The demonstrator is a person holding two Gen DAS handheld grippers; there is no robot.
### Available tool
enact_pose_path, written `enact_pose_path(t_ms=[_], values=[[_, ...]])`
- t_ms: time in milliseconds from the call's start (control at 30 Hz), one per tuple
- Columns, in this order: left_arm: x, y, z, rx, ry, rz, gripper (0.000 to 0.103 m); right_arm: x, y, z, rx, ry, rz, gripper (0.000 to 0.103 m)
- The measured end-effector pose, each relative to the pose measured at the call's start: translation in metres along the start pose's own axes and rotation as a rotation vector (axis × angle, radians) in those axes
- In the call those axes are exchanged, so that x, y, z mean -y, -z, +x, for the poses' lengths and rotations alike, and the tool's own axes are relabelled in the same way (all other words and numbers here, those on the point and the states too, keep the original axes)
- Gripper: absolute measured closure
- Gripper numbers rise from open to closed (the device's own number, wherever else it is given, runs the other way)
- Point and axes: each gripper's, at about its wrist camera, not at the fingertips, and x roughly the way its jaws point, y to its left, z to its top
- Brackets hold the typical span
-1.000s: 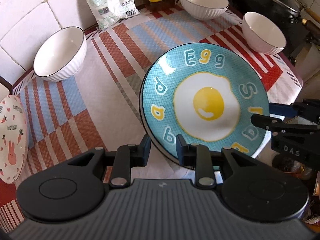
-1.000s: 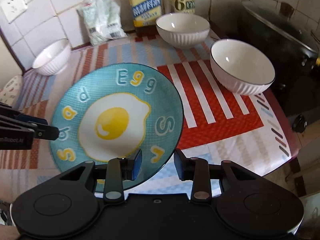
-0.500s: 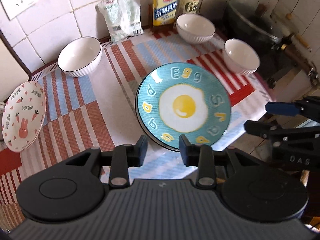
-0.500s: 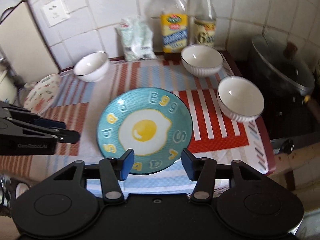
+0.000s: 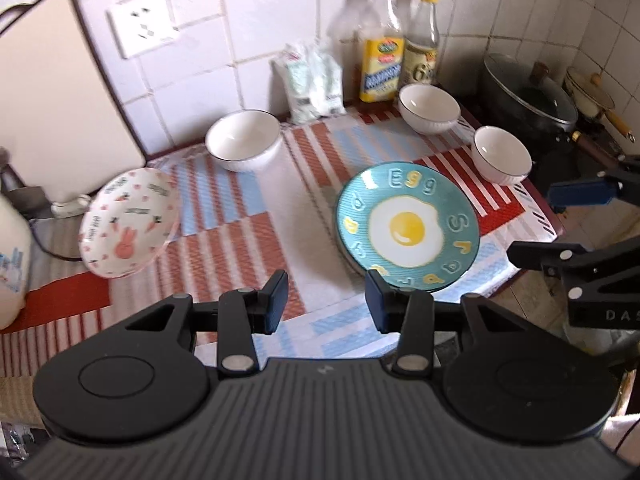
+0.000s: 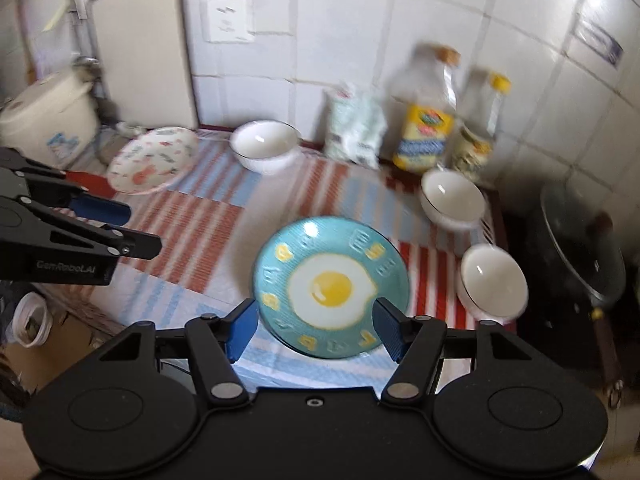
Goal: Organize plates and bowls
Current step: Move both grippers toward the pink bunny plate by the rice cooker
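Both grippers have risen; egg plate (image 5: 408,222) lies below.

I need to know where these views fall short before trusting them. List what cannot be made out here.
- Egg plate: right wrist view, near rim hidden behind the right hand-held gripper; lettering smeared by blur.
- Bottle labels: right wrist view, blurred, unreadable.
- Right hand-held gripper: left wrist view, body cut off by the right edge.
- Pot: left wrist view, contents hidden under its dark lid.
- Rabbit plate: small print too small to read.
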Motion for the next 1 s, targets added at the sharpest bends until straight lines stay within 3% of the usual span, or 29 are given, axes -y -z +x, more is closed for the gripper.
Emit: enact_pose_path(t_ms=[333,533,867,1000], values=[[-0.041,0.015,-0.046,0.058,-0.116,-0.099,0.052,-0.05,-0.026,-0.015,0.078,-0.104,-0.183,0.034],[-0.079,0.015,-0.058,0.055,-0.16,-0.187,0.051,-0.085,-0.052,-0.011,0.107,-0.162,-0.275,0.034],[-0.157,0.003,-0.044,0.076,-0.187,-0.253,0.046,-0.129,-0.104,0.025,0.146,-0.236,-0.283,0.034],[-0.187,0.0,-0.027,0.127,-0.193,-0.286,0.041,-0.137,-0.119,0.055,0.156,-0.288,-0.242,0.034]])
